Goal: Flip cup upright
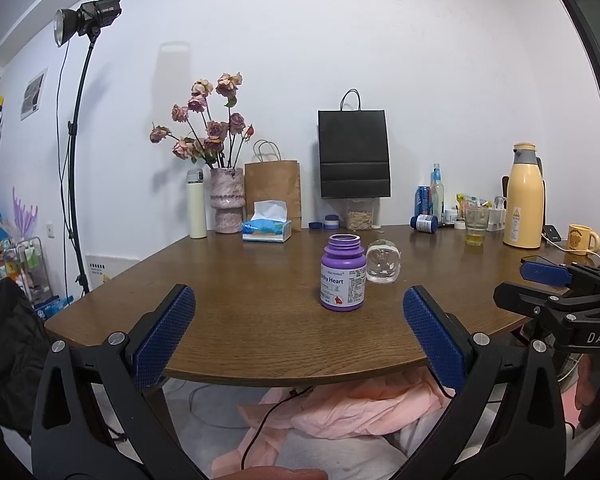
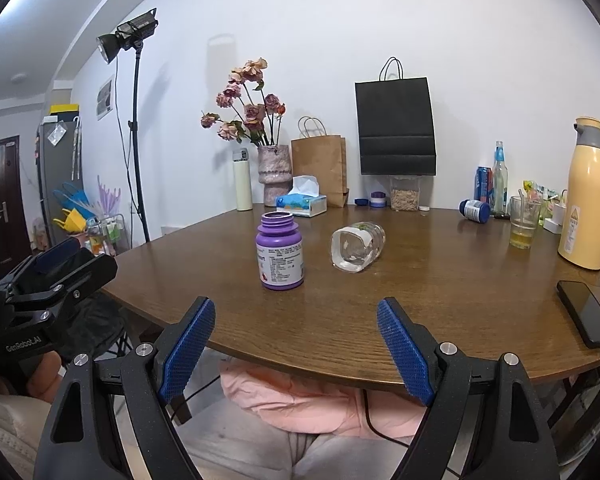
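Standing upright near the middle of the wooden worktop [image 2: 440, 280], the purple pill bottle [image 2: 279, 251] with its cap off serves as the landmark here. Far to its left, off the worktop, a studio light [image 2: 127, 38] rises on a black stand. Behind the bottle and to its left, by the wall, stand a white flask [image 2: 243, 179], a vase of dried roses [image 2: 274, 174], a tissue box [image 2: 302, 203] and a brown paper bag [image 2: 320, 168]. Below the bottle and to its left, short of the worktop's near edge, the left gripper [image 1: 299, 336] hangs with its blue pads spread wide and nothing between them. Just to the right of the bottle, close beside it but apart, the clear cup [image 2: 358, 246] lies on its side, its thick base turned toward the cameras and its mouth pointing away toward the wall. Behind the cup a black paper bag [image 2: 396, 126] leans on the wall above a jar of grains [image 2: 405, 197]. The right gripper [image 2: 296, 350] hovers in front of the bottle and cup at the near edge, its fingers also wide apart and empty. Far right of the bottle stand a glass holding a little yellow liquid [image 2: 523, 222], a cream thermos jug [image 2: 588, 194] and a dark phone [image 2: 586, 312] lying flat.
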### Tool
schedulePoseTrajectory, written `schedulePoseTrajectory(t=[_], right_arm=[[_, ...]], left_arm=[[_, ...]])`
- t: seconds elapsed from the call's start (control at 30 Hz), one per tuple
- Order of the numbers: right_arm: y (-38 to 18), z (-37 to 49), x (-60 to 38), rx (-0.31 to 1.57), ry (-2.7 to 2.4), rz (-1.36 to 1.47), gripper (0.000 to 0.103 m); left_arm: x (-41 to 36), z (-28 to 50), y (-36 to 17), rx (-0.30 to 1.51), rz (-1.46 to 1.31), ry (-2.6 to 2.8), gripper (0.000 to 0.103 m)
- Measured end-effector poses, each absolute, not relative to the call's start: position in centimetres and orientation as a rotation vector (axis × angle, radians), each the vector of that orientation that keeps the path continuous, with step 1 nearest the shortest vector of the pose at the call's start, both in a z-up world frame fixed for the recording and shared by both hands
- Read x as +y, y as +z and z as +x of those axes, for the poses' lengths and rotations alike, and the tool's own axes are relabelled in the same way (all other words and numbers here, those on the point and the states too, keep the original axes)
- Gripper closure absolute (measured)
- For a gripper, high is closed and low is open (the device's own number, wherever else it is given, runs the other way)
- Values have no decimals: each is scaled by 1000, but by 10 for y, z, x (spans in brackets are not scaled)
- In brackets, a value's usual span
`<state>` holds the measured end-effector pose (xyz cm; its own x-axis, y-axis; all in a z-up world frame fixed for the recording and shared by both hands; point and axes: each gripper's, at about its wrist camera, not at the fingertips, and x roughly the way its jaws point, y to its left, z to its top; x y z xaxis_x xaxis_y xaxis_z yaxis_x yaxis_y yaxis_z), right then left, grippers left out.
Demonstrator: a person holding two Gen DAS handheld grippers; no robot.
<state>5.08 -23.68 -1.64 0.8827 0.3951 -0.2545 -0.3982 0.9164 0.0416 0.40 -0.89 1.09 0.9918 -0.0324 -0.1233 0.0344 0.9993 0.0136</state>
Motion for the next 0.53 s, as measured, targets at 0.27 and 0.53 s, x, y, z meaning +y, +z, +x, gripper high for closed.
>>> schedulePoseTrajectory(t=[0.27, 0.53], right_arm=[[-16, 51, -236, 261, 414, -11, 16], [-17, 52, -236, 262, 416, -8, 16]], left_arm=[[-9, 4, 12, 120, 14, -31, 0], [-9, 6, 15, 121, 14, -26, 0]])
